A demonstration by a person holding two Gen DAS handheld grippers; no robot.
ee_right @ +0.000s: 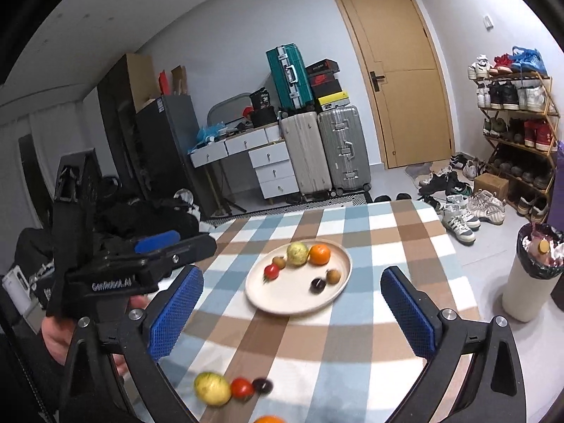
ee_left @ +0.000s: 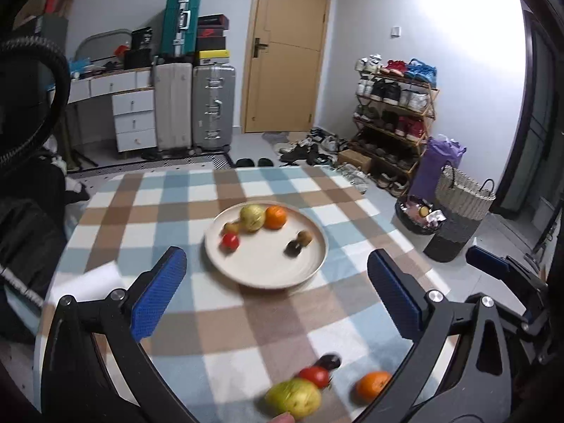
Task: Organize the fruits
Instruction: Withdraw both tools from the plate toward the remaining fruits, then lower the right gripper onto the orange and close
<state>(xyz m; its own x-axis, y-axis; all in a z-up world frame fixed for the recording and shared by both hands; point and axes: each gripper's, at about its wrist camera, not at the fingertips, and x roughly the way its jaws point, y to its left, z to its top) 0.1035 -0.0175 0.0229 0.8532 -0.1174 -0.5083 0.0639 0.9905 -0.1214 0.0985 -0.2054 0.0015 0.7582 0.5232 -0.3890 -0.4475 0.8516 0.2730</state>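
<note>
A cream plate (ee_left: 268, 268) (ee_right: 282, 299) lies on the checked tablecloth and holds a yellow-green pear (ee_left: 252, 217), an orange (ee_left: 275, 217), a red tomato (ee_left: 230, 240), a dark plum (ee_left: 293, 246) and brown kiwis (ee_left: 305, 237). Loose on the cloth near me lie a pear (ee_left: 293, 397) (ee_right: 212, 387), a tomato (ee_left: 314, 376) (ee_right: 241, 388), a dark plum (ee_left: 328, 361) (ee_right: 263, 385) and an orange (ee_left: 373, 385) (ee_right: 269, 418). My left gripper (ee_left: 278, 292) is open and empty above the cloth. My right gripper (ee_right: 290, 313) is open and empty; the left gripper's body (ee_right: 116, 275) shows at its left.
The table (ee_left: 141, 204) has a white paper (ee_left: 95, 282) at its left edge. Beyond it are suitcases (ee_left: 211, 105), a drawer unit (ee_left: 134, 120), a door (ee_left: 289, 49), a shoe rack (ee_left: 394, 105), scattered shoes (ee_right: 458, 208), baskets (ee_left: 458, 211) and a lined bin (ee_right: 528, 271).
</note>
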